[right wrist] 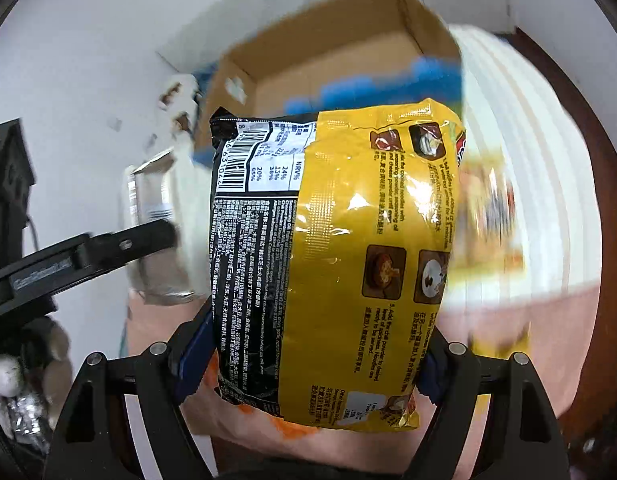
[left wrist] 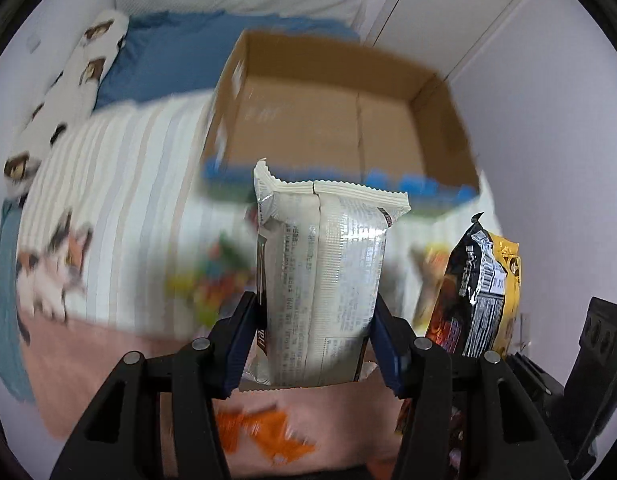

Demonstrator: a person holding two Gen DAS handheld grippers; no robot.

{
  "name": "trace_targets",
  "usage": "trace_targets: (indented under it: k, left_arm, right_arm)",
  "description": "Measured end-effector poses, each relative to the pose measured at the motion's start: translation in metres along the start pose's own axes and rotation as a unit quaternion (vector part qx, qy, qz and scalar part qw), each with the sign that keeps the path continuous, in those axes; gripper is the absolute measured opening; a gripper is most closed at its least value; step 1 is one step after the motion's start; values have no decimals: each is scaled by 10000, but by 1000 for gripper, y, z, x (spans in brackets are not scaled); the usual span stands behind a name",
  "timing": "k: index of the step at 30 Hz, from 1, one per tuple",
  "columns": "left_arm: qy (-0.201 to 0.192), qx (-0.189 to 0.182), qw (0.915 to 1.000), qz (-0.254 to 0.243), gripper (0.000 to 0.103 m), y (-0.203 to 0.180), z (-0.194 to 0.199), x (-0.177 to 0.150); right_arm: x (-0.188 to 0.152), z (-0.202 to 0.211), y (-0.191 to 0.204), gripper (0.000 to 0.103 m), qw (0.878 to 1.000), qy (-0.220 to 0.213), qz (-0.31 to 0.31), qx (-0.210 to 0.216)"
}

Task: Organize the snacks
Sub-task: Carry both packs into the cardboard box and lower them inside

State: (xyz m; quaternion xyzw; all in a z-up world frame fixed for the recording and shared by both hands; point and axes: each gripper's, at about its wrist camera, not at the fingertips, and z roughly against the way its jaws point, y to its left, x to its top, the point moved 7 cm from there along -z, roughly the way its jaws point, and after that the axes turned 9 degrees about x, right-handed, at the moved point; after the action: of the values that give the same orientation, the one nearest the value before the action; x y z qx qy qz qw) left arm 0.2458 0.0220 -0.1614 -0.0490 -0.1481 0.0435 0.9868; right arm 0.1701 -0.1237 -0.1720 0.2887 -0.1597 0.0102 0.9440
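Note:
My left gripper (left wrist: 314,340) is shut on a white and silver snack packet (left wrist: 324,272) held upright above the bed. My right gripper (right wrist: 308,364) is shut on a yellow and black noodle packet (right wrist: 332,264), which also shows in the left wrist view (left wrist: 480,288) at the right. An open cardboard box (left wrist: 340,120) with blue print along its front rim lies ahead of both grippers; its inside looks bare. In the right wrist view the box (right wrist: 340,68) is just beyond the noodle packet, and the left gripper's arm (right wrist: 88,256) with its white packet (right wrist: 156,216) is at the left.
The bed has a striped sheet (left wrist: 128,184), a pink blanket (left wrist: 108,364) and a blue pillow (left wrist: 176,60). Several colourful snack packets (left wrist: 216,276) lie blurred on the sheet before the box. A cat-print cushion (left wrist: 68,92) lies along the left. White wall and cupboard doors (left wrist: 468,12) stand behind.

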Motion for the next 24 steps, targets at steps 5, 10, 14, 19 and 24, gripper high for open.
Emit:
trace_targets:
  k: [5,10,14,19,24]
  left_arm:
    - [-117,13,9999,3,52,-16,-17,89]
    - [172,104,9997,147,52,-15,-66,160]
    - [509,77,9984,242,52,-12,-113,194]
    - [970,-10,9947,337,52,-12,-168,218]
    - [1210,106,9921,318,52,-12,-202,230]
  right_arm:
    - [89,7,-6,85,9987,-184,425,-211]
    - [162,-20,-27,85,9979,-1,517,-395]
    - [212,-62,-52,85,9967,279,506,-566]
    - [244,-126,-78,85,9928,758,487,-785]
    - [270,-178,-119,85,9895,1061,328,-923]
